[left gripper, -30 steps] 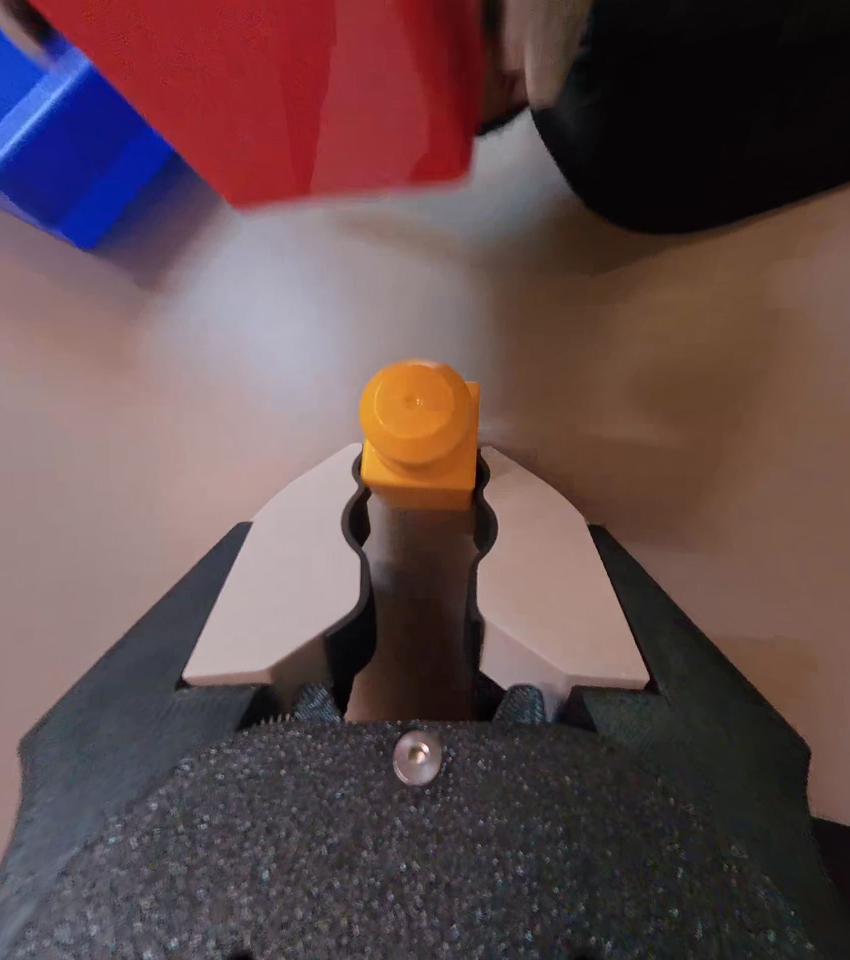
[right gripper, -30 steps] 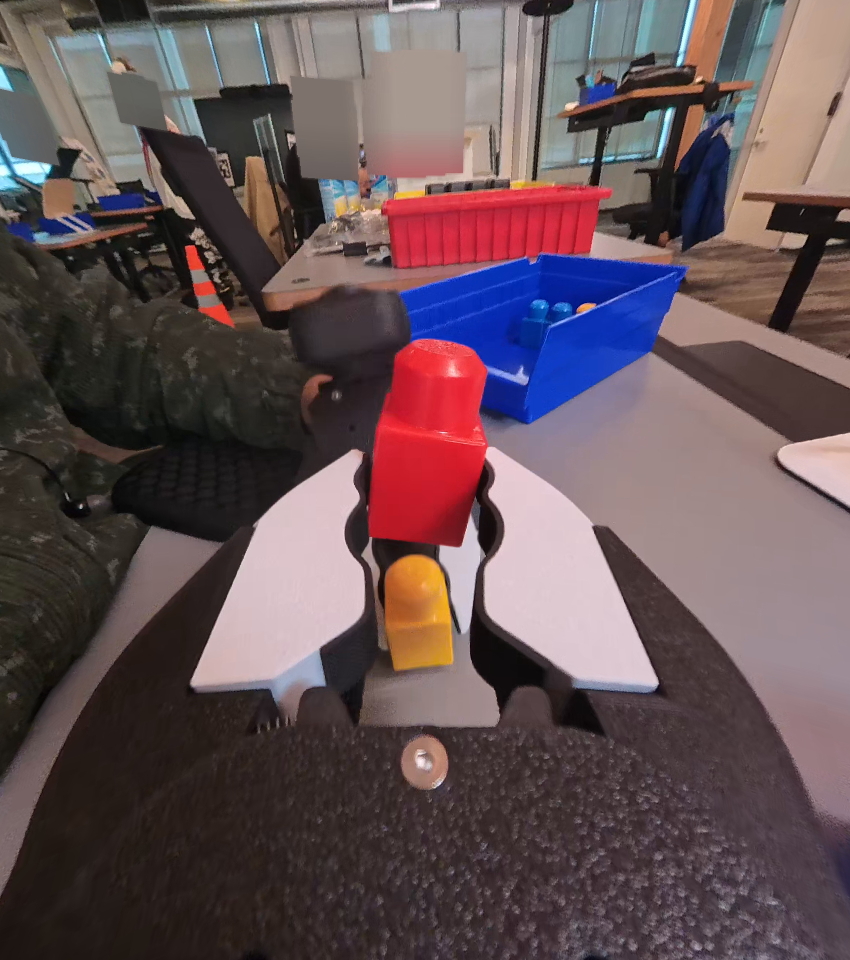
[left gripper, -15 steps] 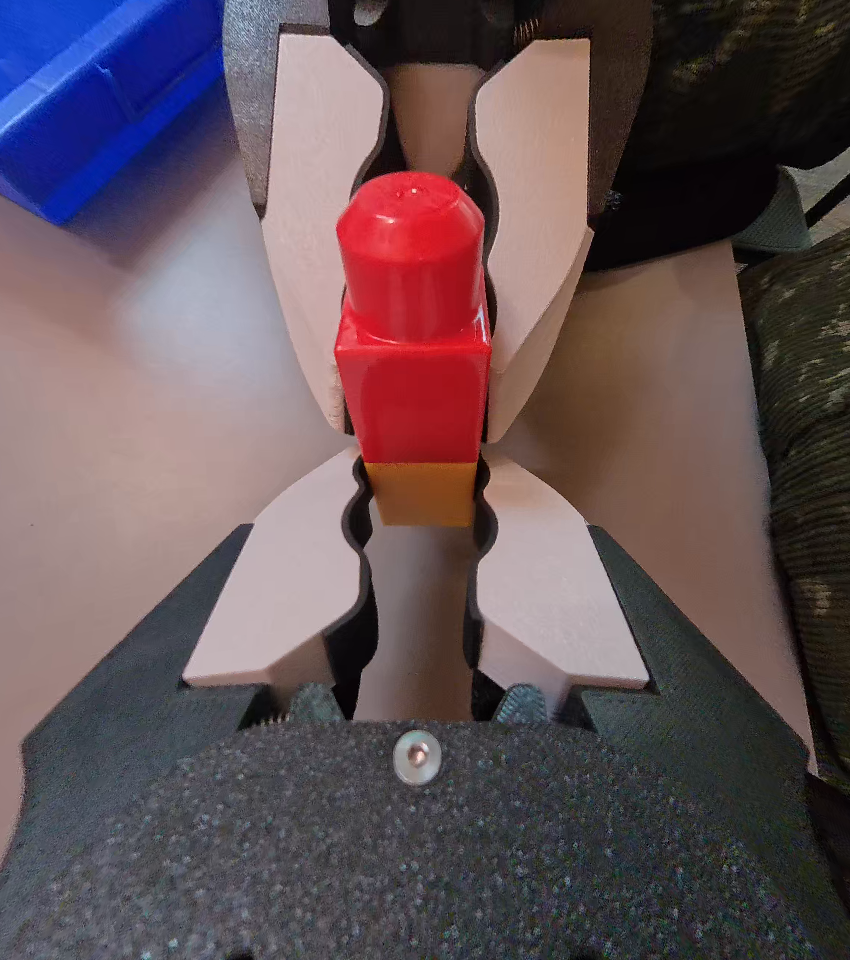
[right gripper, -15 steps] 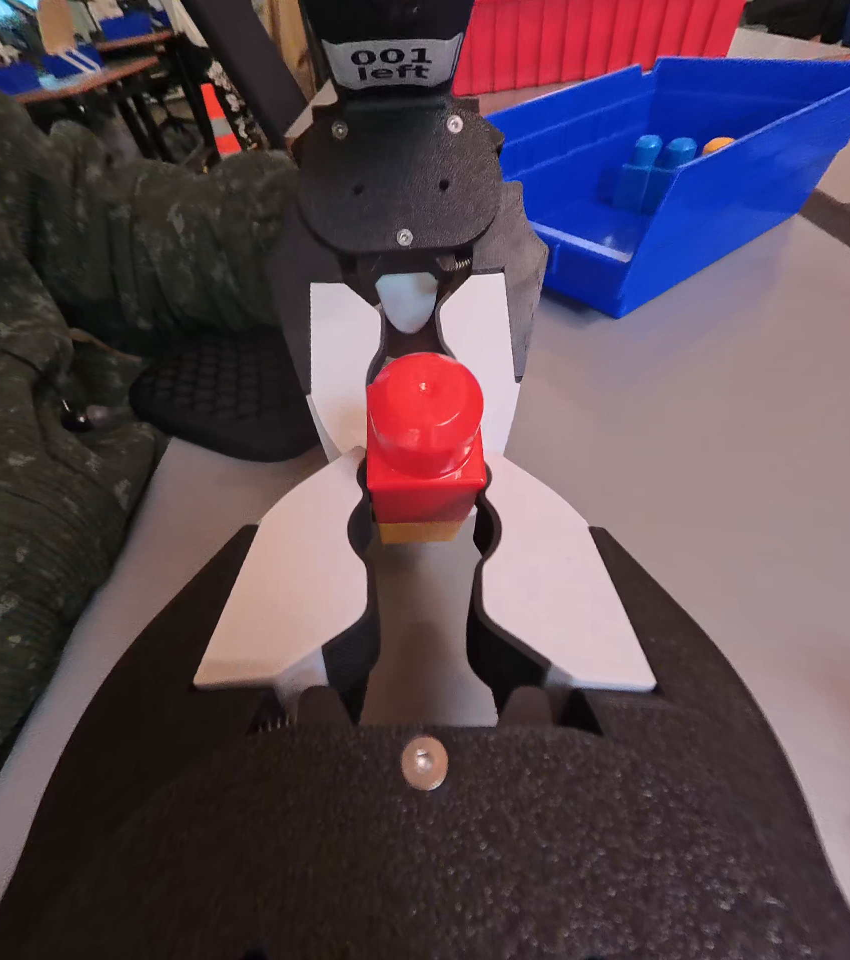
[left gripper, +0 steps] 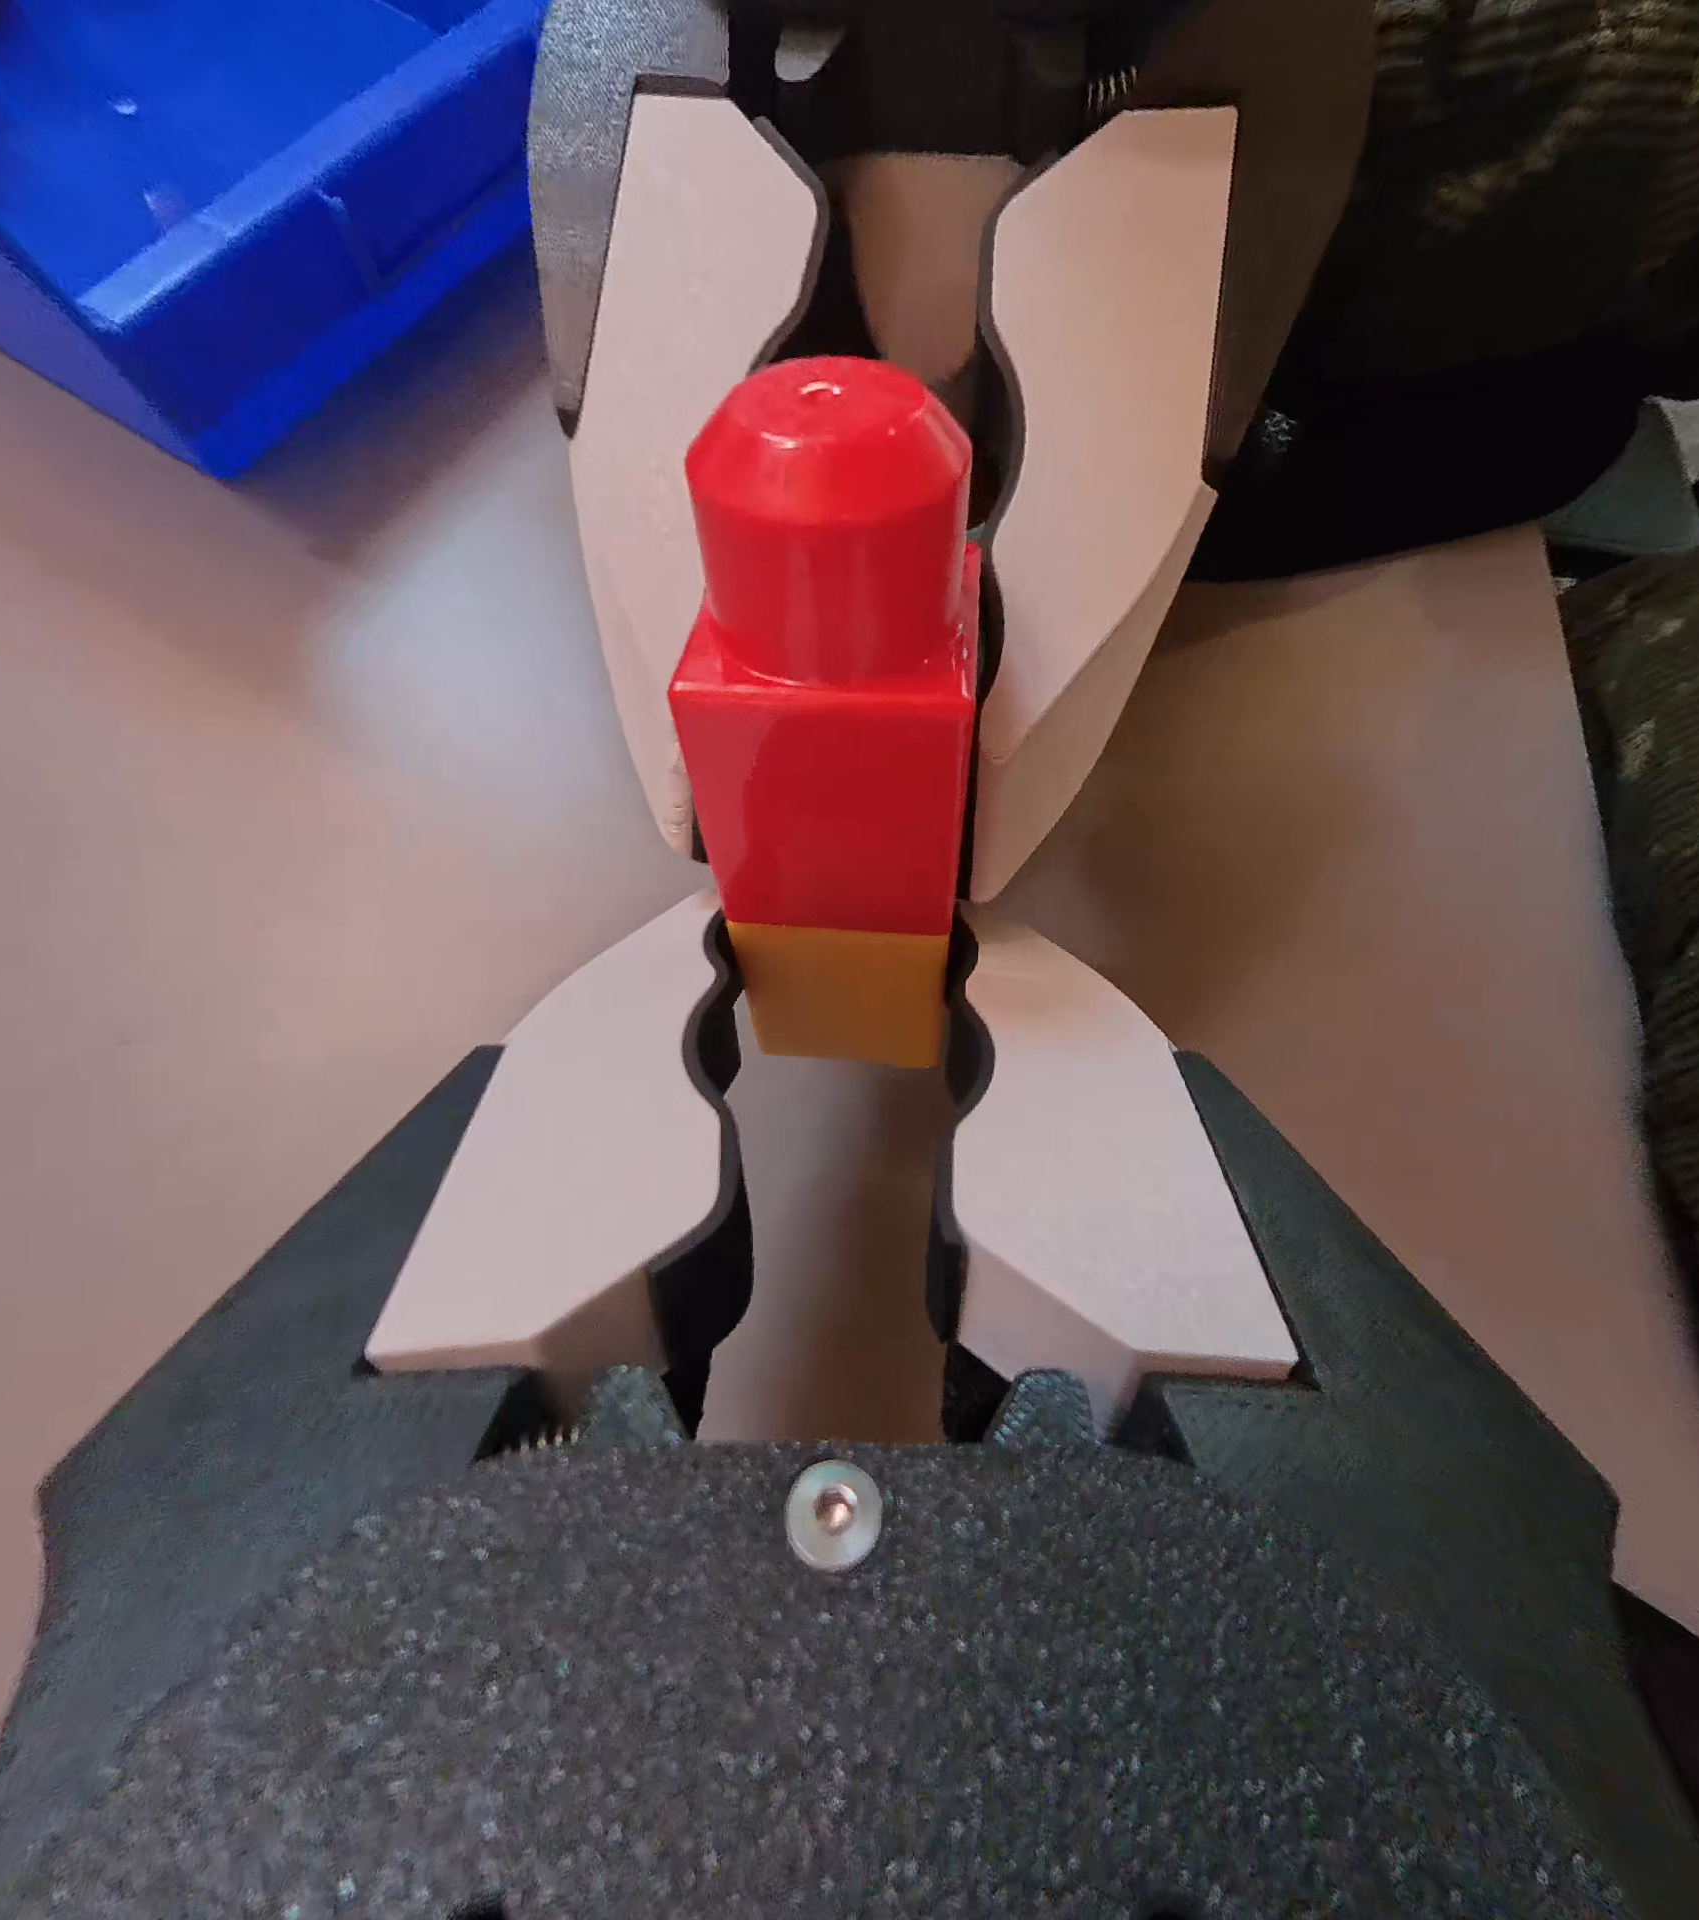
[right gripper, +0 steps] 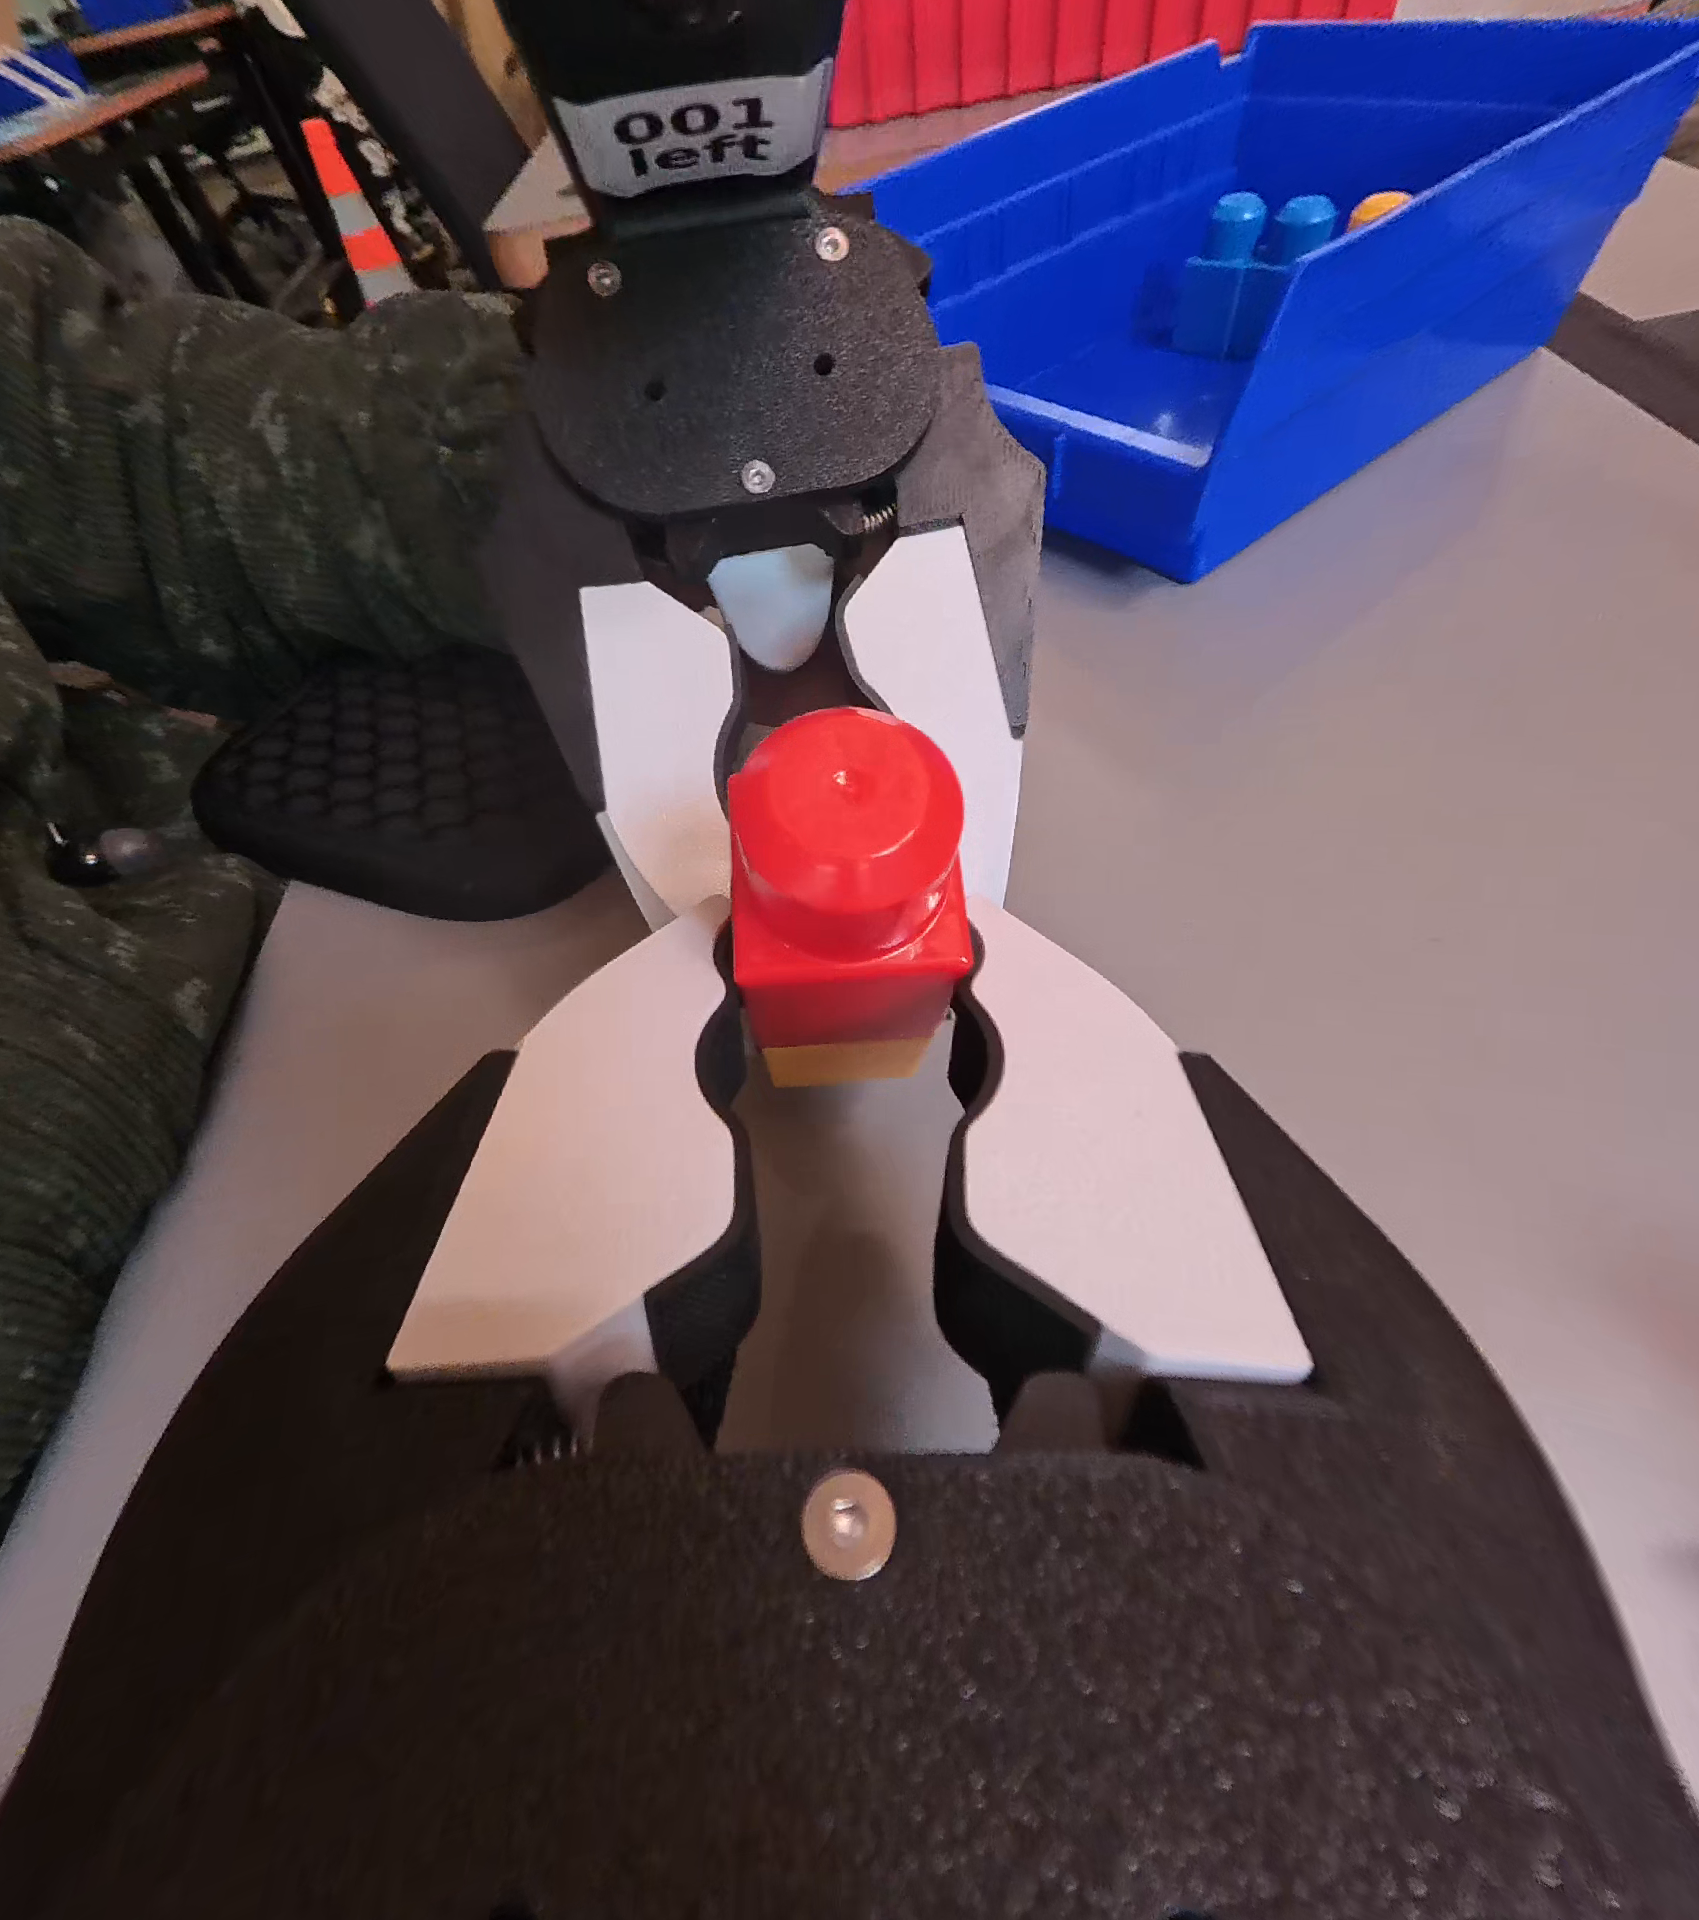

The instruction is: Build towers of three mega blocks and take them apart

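A red block (left gripper: 824, 727) sits pressed onto an orange block (left gripper: 840, 997), making a two-block stack held above the table (left gripper: 201, 831). My left gripper (left gripper: 840, 966) is shut on the orange block. My right gripper (left gripper: 829, 852) comes in from the opposite side with its jaws closed on the red block's sides. In the right wrist view my right gripper (right gripper: 845, 987) grips the red block (right gripper: 845, 894). Only a strip of the orange block (right gripper: 840, 1060) shows beneath it. The left gripper's white fingers (right gripper: 658, 727) stand behind the stack.
A blue bin (right gripper: 1447, 260) stands on the table at the right, holding a blue block (right gripper: 1240, 270) and an orange piece (right gripper: 1380, 208). The bin also shows in the left wrist view (left gripper: 201, 260). A person's camouflage sleeve (right gripper: 149, 468) and a black mesh seat (right gripper: 388, 790) lie at the left. Only a small space, under 4 cm, lies between the two pairs of fingers. The black mesh seat (right gripper: 388, 790) is about 20 cm from both grippers' fingertips.
One second ago the red block was apart from the orange block. It came down onto it and is now seated. Since half a second ago the grippers have hardly moved.
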`<state>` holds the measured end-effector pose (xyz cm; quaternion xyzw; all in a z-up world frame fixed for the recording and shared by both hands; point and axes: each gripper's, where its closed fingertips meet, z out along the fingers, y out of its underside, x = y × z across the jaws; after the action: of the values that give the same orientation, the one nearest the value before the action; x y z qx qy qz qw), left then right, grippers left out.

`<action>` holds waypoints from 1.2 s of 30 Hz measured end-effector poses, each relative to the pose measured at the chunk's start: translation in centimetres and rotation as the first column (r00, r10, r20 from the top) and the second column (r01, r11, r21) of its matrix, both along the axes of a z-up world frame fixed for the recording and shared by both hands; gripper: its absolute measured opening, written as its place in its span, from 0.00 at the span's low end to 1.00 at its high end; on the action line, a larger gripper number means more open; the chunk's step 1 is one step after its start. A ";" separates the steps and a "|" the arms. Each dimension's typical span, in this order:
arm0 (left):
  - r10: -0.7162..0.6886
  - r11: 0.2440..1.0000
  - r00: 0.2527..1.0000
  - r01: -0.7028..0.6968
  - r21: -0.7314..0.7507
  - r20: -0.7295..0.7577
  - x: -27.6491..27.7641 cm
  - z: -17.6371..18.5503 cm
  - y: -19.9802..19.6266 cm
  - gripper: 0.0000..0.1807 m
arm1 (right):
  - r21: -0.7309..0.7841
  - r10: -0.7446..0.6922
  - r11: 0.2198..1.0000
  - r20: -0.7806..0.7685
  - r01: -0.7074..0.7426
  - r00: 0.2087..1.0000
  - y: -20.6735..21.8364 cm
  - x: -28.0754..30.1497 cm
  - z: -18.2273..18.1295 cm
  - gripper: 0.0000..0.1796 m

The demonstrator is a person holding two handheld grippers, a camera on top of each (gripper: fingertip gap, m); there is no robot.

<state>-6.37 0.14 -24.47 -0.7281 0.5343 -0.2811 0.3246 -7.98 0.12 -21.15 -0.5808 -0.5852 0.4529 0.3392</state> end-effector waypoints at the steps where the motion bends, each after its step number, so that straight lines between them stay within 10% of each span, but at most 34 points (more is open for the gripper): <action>1: 0.000 1.000 1.000 0.000 0.008 -0.002 0.0 0.0 0.0 0.20 | 0.012 0.002 1.000 0.009 -0.002 1.000 0.0 0.0 0.0 0.20; 10: 0.134 0.974 0.991 -0.136 0.179 0.026 -3.8 4.0 2.6 0.26 | 0.063 -0.015 0.998 0.069 0.010 0.998 0.7 0.6 -0.5 0.20; 18: 0.601 0.750 0.796 -0.530 0.396 -0.074 -22.7 13.3 10.9 0.25 | 0.144 -0.041 0.990 0.277 0.001 0.960 1.5 1.4 -3.9 0.20; 26: 0.642 0.686 0.473 -0.706 0.176 -0.604 -42.1 3.9 14.5 0.33 | 0.135 -0.035 0.991 0.283 -0.004 0.959 1.4 1.4 -4.2 0.25; 36: 0.487 0.701 0.329 -0.700 0.137 -0.809 -45.9 -1.7 14.0 0.20 | 0.110 -0.047 0.994 0.186 0.027 0.981 1.6 1.6 -2.1 0.28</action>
<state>-52.23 14.10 -26.20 -0.9483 0.2745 0.1547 0.0394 -6.34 1.76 -23.30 -0.6128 -0.6273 0.3575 0.3213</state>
